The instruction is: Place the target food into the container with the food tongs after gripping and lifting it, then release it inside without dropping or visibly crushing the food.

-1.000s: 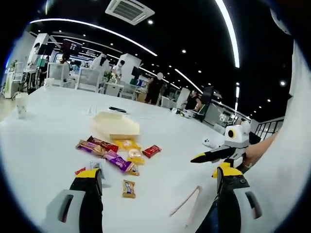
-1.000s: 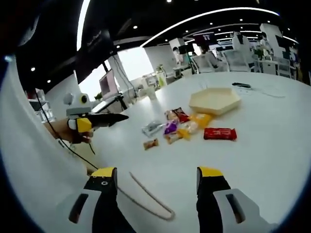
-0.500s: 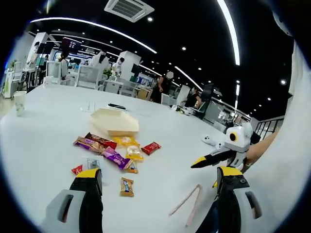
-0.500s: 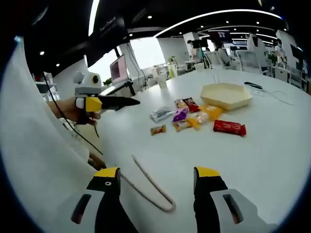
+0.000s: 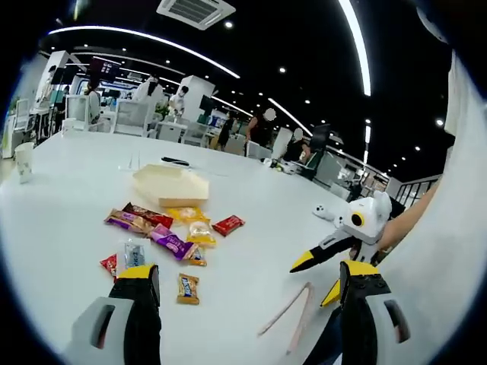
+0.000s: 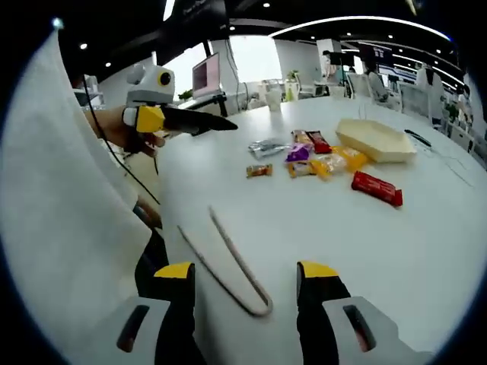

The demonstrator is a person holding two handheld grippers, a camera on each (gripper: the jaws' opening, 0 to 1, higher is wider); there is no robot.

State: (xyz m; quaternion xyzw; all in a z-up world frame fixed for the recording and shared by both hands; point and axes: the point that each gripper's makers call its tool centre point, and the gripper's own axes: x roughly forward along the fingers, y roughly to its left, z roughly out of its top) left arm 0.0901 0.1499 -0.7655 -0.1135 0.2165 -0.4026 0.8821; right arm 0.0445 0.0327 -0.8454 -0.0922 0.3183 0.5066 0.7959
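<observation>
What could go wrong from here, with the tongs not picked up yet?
1. The tongs lie flat on the table, close to its near edge beside the person's sleeve. A poor grab by the open right gripper could push them off.
2. The snacks sit bunched and touching, so the tongs may catch two at once.
3. The container lies beyond the pile. A loosely held wrapper might slip on the way over.

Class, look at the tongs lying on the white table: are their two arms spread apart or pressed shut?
Spread: the tongs lie flat, arms joined at one end and diverging toward the other.
</observation>
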